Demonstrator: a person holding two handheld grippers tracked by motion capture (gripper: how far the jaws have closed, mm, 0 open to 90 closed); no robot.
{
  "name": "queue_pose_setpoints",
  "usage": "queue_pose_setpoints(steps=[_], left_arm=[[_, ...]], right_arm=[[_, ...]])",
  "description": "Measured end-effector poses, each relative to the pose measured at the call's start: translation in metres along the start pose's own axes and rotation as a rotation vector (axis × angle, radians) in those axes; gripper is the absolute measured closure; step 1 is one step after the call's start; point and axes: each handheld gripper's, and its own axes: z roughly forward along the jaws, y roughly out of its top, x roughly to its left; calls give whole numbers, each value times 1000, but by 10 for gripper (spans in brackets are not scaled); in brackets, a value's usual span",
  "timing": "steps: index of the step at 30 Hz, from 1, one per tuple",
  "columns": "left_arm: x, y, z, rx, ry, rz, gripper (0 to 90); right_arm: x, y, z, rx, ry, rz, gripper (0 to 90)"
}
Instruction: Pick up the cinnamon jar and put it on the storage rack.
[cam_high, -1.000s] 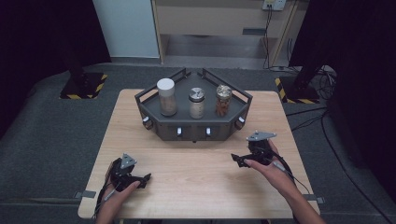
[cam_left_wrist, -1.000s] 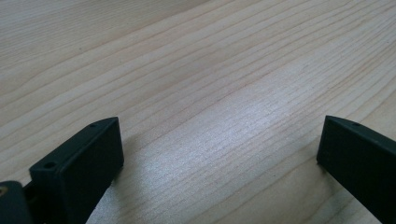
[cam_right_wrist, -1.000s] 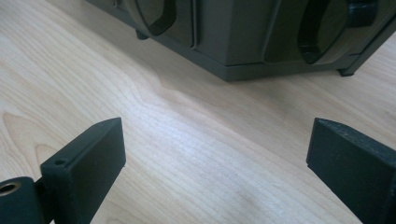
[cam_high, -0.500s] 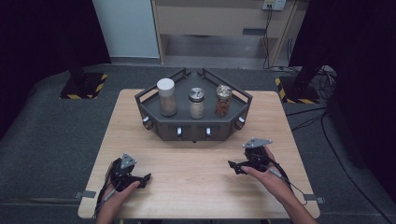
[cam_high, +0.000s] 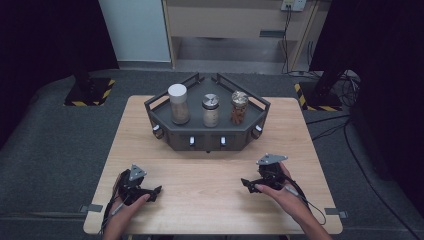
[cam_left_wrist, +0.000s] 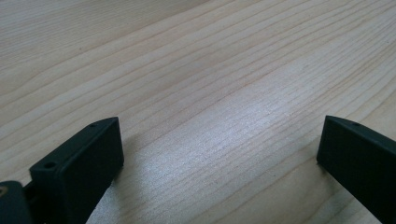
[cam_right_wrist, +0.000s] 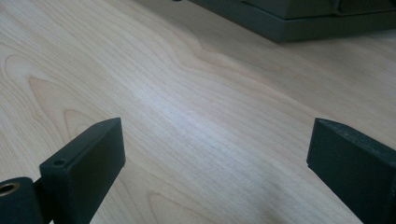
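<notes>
1. both sets of jaws spread wide, gripping nothing: left gripper (cam_high: 156, 190) at lower left, right gripper (cam_high: 246, 183) at lower right.
2. three jars upright on the dark tray (cam_high: 210, 141) at upper centre, well apart from both.
3. nearest the right gripper: brown-filled jar (cam_high: 239, 107), up and slightly left of it.
</notes>
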Motion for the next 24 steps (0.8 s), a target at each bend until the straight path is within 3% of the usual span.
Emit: queue_pose_setpoints(steps=[13, 17, 20, 24], left_arm=[[0, 0, 0, 0, 0, 0, 0], [0, 0, 0, 0, 0, 0, 0], [0, 0, 0, 0, 0, 0, 0], [0, 0, 0, 0, 0, 0, 0]], right_arm=[[10, -16, 21, 55, 23, 0, 33], [16, -21, 22, 38, 3, -16, 23], [25, -28, 24, 21, -27, -59, 8], [26, -32, 24, 6, -29, -53, 5]])
